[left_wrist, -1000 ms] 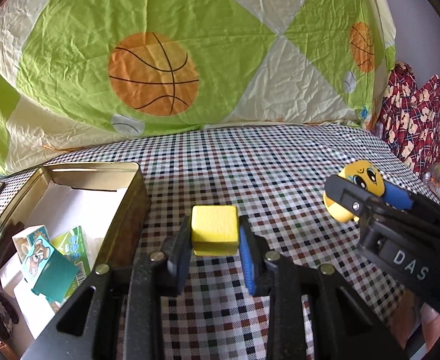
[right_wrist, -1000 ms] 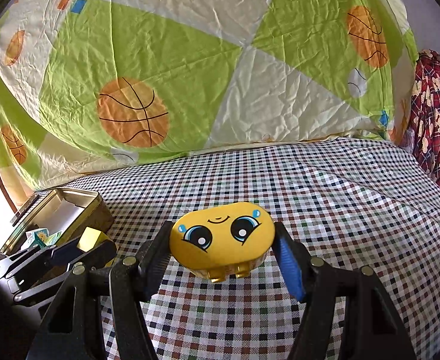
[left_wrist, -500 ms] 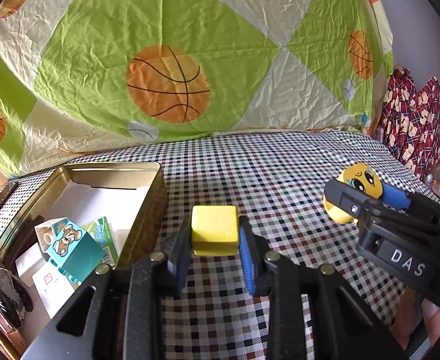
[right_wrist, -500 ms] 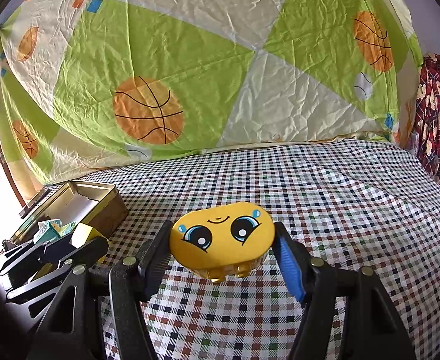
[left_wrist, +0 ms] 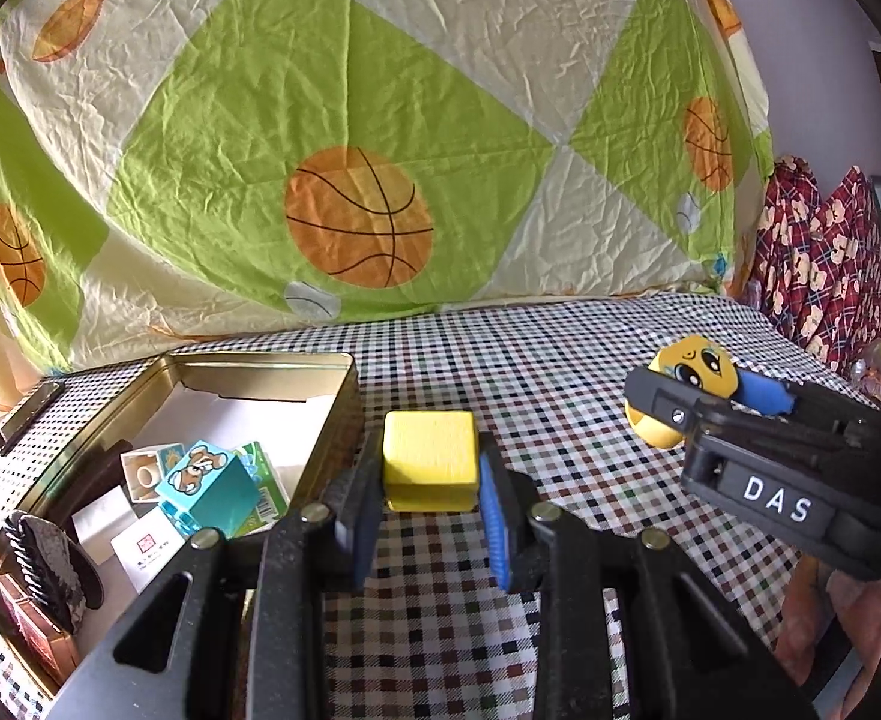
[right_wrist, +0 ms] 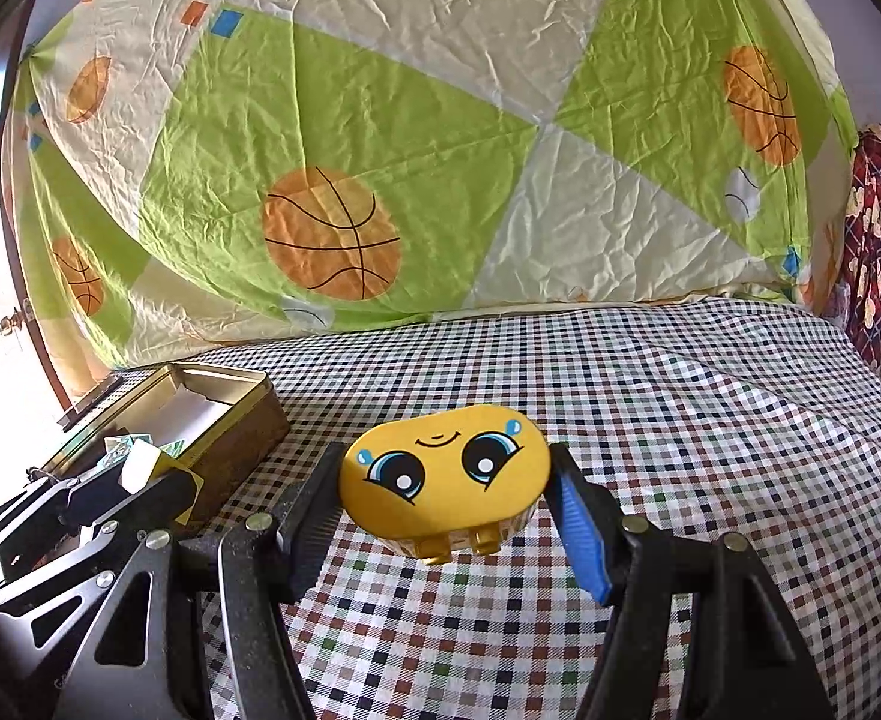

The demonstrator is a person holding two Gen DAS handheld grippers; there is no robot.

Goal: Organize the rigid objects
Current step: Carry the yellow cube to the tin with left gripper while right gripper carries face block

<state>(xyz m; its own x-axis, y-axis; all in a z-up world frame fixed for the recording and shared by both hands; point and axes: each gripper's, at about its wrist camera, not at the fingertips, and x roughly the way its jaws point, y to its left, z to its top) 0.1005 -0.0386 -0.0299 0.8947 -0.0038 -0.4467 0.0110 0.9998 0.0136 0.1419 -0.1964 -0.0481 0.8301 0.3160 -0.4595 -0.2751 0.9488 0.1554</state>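
Yellow cube (left_wrist: 429, 459) between left fingers (left_wrist: 493, 525).

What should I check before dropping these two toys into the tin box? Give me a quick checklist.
1. Left gripper clamped on yellow cube: ok.
2. Right gripper clamped on yellow face toy: ok.
3. Tin box open: ok.
4. Free space inside, beyond the teal bear block: ok.
5. Either toy above the box opening: not ok, both are over the checked cloth.
6. Grippers apart from each other: ok.
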